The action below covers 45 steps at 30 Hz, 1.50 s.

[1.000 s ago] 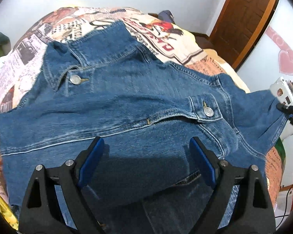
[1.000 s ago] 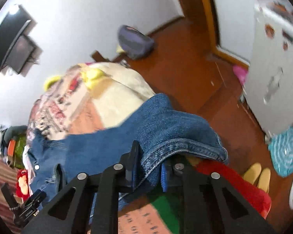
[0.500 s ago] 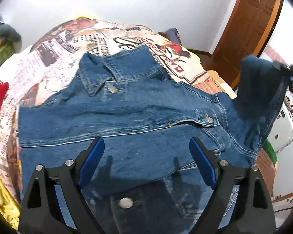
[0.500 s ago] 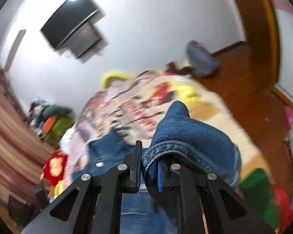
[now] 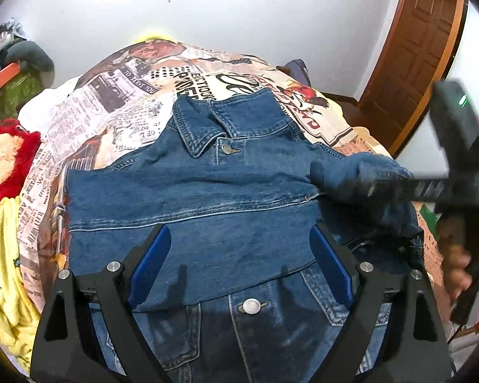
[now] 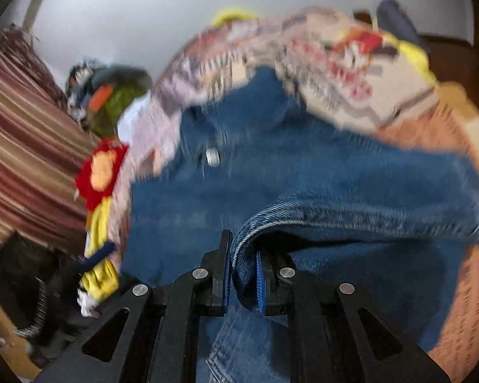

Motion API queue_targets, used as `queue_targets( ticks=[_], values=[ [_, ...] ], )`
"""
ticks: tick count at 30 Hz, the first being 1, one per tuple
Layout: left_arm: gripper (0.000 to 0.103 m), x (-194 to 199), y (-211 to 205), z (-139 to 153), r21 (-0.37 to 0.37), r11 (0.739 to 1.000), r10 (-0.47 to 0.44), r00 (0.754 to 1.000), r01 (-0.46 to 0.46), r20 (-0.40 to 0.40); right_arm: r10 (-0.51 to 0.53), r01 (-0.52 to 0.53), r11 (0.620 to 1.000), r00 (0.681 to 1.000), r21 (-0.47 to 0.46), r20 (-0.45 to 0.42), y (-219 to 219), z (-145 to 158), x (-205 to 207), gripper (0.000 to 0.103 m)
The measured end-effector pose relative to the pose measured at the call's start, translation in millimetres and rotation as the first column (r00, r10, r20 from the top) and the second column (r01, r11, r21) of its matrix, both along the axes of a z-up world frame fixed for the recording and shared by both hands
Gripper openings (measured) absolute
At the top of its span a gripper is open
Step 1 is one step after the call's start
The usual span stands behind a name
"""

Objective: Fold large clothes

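A blue denim jacket [image 5: 207, 198] lies face up on a bed with a newspaper-print cover [image 5: 111, 111], collar at the far side. Its left sleeve lies folded across the chest. My left gripper [image 5: 239, 265] is open and empty, hovering over the jacket's lower front. My right gripper [image 6: 242, 274] is shut on the cuff of the jacket's right sleeve [image 6: 351, 220] and holds it raised over the jacket's right side. In the left wrist view the right gripper [image 5: 376, 188] comes in from the right with that sleeve [image 5: 345, 175], blurred.
A red plush toy [image 5: 6, 159] and a yellow cloth [image 5: 6, 271] lie at the bed's left edge. A brown door [image 5: 421, 48] stands at the back right. A clutter pile [image 5: 12, 73] sits at the far left by the white wall.
My right gripper has swung the sleeve up from the bed's right edge and inward over the jacket. My left gripper has drawn back, showing more of the jacket's lower front.
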<state>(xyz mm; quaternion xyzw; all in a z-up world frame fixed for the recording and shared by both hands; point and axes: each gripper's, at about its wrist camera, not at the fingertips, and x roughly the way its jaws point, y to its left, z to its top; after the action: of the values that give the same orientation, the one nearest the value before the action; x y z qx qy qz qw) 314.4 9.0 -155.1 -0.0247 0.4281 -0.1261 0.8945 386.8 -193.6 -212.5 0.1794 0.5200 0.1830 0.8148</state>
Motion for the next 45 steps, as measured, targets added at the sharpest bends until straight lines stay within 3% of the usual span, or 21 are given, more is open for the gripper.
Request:
queue_targets(
  ticks=[7,14,17,25,30,36,38,40,43,45],
  values=[
    [0.089,-5.4,-6.2,-4.9,0.024,1.0,-0.016,1.0,0.016,-0.014,0.043,-0.05,0.995,0.995,-0.083,-0.086,10.3,-33.9,-16.3,0.011],
    [0.089,-10.6,-25.8,-1.4,0.064,0.996,-0.065,0.998,0.066,-0.007,0.129,-0.144,0.982,0.984,-0.119,-0.126,2.5,-21.6,-42.2,0.011],
    [0.089,-11.5,-37.6,5.4,0.08,0.993,-0.093,0.996,0.092,0.008,0.15,-0.161,0.981,0.983,-0.11,-0.103,-6.6,-11.8,-53.2,0.011],
    [0.089,1.9,-96.0,30.7,0.159,0.967,-0.211,0.975,0.198,0.068,0.003,0.01,0.986,0.997,-0.169,0.079,-79.7,37.2,-68.9,0.011],
    [0.09,22.4,-145.3,23.9,0.197,0.939,-0.294,0.955,0.281,0.04,-0.078,0.129,0.947,0.981,-0.294,0.179,-127.9,52.6,-80.4,0.011],
    [0.09,52.2,-204.2,-15.7,0.221,0.891,-0.387,0.918,0.398,-0.09,-0.131,0.165,0.939,0.983,-0.302,0.129,-167.9,31.0,-87.2,0.011],
    [0.09,57.5,-215.5,-29.2,0.246,0.885,-0.378,0.918,0.395,-0.117,-0.151,0.174,0.941,0.983,-0.291,0.101,-175.8,19.8,-86.6,0.011],
    [0.086,59.4,-224.9,-42.8,0.272,0.871,-0.384,0.913,0.408,-0.14,-0.164,0.179,0.944,0.983,-0.277,0.079,-180.1,11.4,-85.0,0.011],
    [0.075,55.6,-230.0,-52.4,0.337,0.851,-0.393,0.914,0.402,-0.098,-0.179,0.185,0.951,0.983,-0.247,0.049,-180.2,-1.6,-81.2,0.011],
    [0.053,56.9,-226.2,-53.0,0.369,0.851,-0.376,0.924,0.374,-0.068,-0.184,0.187,0.953,0.982,-0.24,0.036,-179.5,-7.5,-78.2,0.011]
  ],
)
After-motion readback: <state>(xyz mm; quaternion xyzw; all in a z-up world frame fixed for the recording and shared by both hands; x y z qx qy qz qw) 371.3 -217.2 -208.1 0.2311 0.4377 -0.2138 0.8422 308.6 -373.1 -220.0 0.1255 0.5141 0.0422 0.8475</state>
